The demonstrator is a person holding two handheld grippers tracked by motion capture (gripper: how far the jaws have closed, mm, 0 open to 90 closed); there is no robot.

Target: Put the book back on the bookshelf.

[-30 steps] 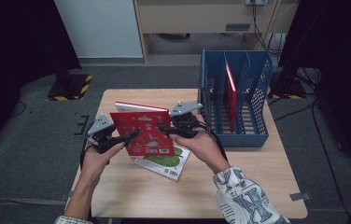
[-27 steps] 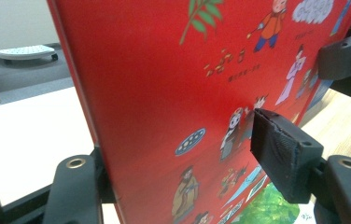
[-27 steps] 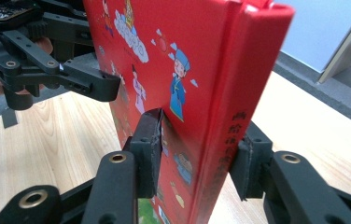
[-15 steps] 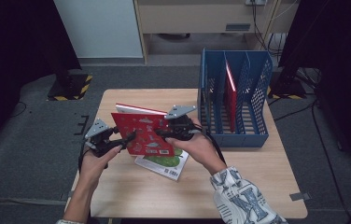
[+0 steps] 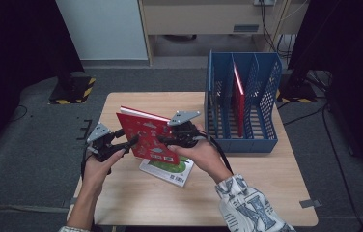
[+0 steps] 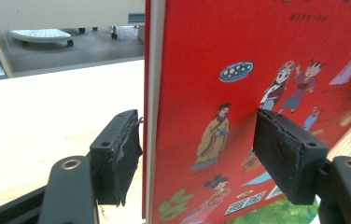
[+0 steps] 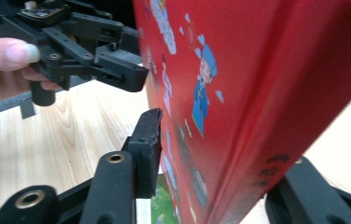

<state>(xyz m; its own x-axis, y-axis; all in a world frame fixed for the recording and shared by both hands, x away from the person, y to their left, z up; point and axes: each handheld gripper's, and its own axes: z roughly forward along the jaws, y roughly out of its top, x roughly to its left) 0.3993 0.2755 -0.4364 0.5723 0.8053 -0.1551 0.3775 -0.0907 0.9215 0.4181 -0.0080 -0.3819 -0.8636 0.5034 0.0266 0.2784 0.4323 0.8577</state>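
A thin red hardcover picture book [image 5: 146, 136] with cartoon figures on its cover sits left of centre in the high view, lifted off the pale wooden table [image 5: 136, 203] and tilted, its spine edge toward the upper left of the frame. It looks stiff and light, with a glossy cover that could slide between hard pads; a hold near the spine or on a firm board edge would likely serve best, since a grip on the open page side could let the leaves fan.

The right gripper [image 5: 169, 141] has the book between its jaws at the book's right edge, and in the right gripper view the pad on the left [image 7: 149, 140] lies against the cover; it appears to carry the book. The left gripper [image 5: 127, 142] straddles the book's left edge, its jaws having just been opening: in the left gripper view the right pad [image 6: 283, 154] stands clear of the cover and the left pad [image 6: 120, 156] sits just beside the spine, so it grips nothing.

Under the lifted book, a white and green book [image 5: 166, 170] lies flat on the table. At the upper right, a blue perforated plastic file rack [image 5: 266, 116] stands with another red book [image 5: 238, 99] upright in a middle slot.
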